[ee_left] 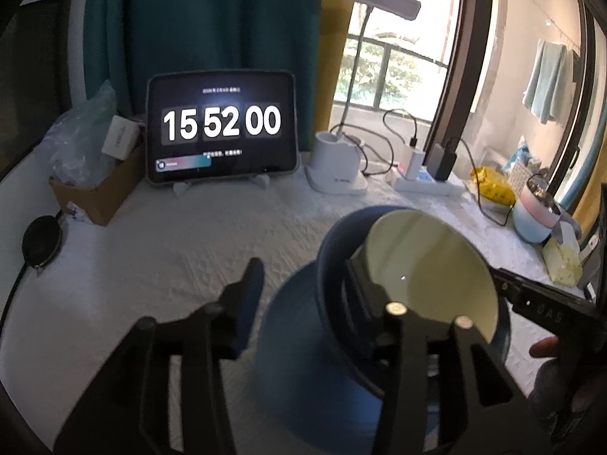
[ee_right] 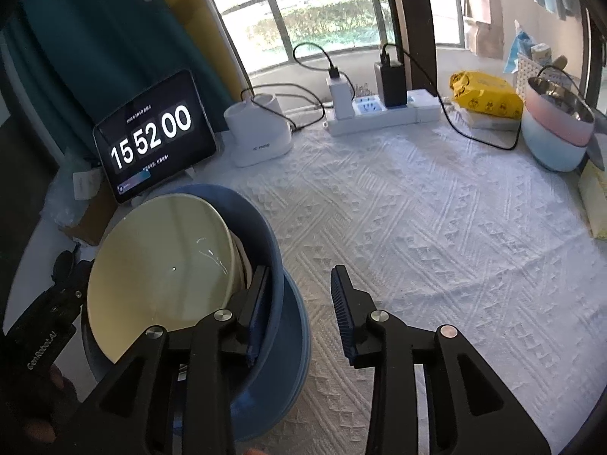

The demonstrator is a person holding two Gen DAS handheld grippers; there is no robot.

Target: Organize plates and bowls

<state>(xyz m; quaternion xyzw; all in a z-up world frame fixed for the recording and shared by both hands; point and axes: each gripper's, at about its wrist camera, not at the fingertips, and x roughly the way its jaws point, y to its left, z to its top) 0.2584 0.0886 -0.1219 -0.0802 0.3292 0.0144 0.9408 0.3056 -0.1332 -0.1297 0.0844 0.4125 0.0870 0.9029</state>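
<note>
A cream bowl (ee_left: 425,265) (ee_right: 159,265) sits tilted inside a dark blue bowl (ee_left: 334,242) (ee_right: 258,220), which rests on a blue plate (ee_left: 292,341) (ee_right: 299,341) on the white cloth. My left gripper (ee_left: 303,269) is open and straddles the blue bowl's left wall, one finger inside and one outside, apart from the wall. My right gripper (ee_right: 300,271) is open and straddles the opposite wall, its left finger between the two bowls and its right finger out over the cloth. Each gripper's body shows at the edge of the other's view.
At the back stand a tablet clock (ee_left: 222,127), a white lamp base (ee_left: 337,167) and a power strip (ee_right: 379,113) with cables. A cardboard box (ee_left: 98,189) sits far left. Pink and blue stacked bowls (ee_right: 557,132) and a yellow packet (ee_right: 485,94) lie far right.
</note>
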